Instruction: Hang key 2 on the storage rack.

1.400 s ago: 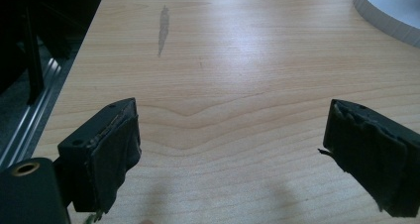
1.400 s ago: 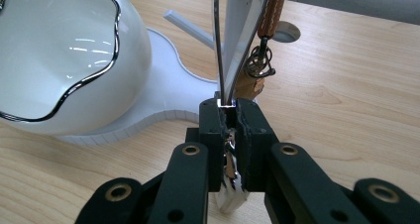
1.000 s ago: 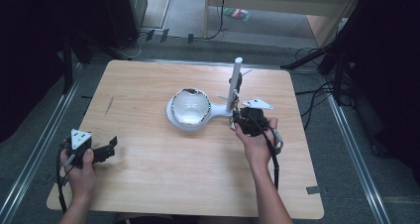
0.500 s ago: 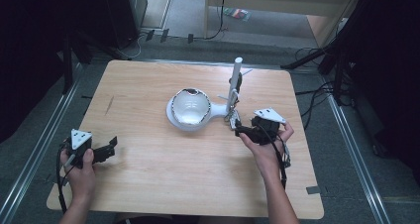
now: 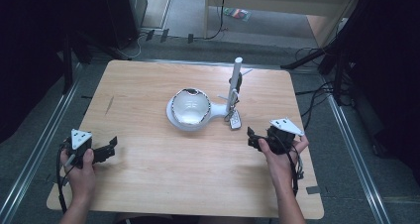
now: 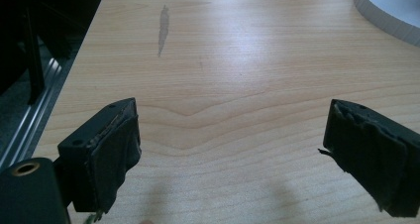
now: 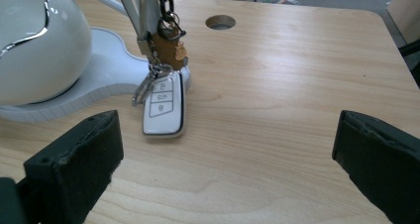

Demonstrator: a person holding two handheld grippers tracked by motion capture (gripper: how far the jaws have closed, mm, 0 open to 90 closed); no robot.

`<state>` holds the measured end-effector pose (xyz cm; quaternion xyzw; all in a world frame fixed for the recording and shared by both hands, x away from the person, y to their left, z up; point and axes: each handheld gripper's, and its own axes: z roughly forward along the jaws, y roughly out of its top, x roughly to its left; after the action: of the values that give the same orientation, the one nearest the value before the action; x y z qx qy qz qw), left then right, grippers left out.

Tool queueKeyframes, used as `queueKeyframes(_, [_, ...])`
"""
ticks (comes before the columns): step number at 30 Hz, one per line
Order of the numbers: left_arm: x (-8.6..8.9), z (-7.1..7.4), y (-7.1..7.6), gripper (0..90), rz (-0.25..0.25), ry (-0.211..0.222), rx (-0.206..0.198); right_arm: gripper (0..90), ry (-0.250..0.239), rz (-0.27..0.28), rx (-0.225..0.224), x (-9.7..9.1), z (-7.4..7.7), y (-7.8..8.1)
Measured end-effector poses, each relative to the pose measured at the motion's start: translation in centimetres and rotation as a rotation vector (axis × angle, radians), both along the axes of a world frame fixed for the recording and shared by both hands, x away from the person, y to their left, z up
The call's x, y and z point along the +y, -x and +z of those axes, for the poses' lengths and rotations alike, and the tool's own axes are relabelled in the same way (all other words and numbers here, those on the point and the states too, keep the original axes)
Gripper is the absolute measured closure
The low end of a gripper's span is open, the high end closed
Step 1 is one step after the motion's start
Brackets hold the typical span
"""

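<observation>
White car key fob (image 7: 163, 105) — three buttons, ringed — lies before the empty, wide-open right hand-held gripper (image 7: 228, 169).

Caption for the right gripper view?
Open right tool facing a key fob hung on a white stand.

stand (image 6: 391, 11): cut off at corner | key fob (image 5: 236, 120): buttons too small

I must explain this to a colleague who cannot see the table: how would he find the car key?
Find the white bowl-shaped stand mid-table with its upright post. The car key hangs from that post, resting on the wood. It alone is flat, white and has buttons.
</observation>
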<state>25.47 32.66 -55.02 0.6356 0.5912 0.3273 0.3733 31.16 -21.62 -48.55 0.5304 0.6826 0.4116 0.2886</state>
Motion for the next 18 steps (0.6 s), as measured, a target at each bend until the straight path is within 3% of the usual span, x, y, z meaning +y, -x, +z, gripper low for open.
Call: queueKeyframes(18, [0.0, 0.0, 0.0, 7.8, 0.001, -0.001, 0.000, 0.0, 0.009, -0.065, 0.017, -3.9, -2.4, 2.4])
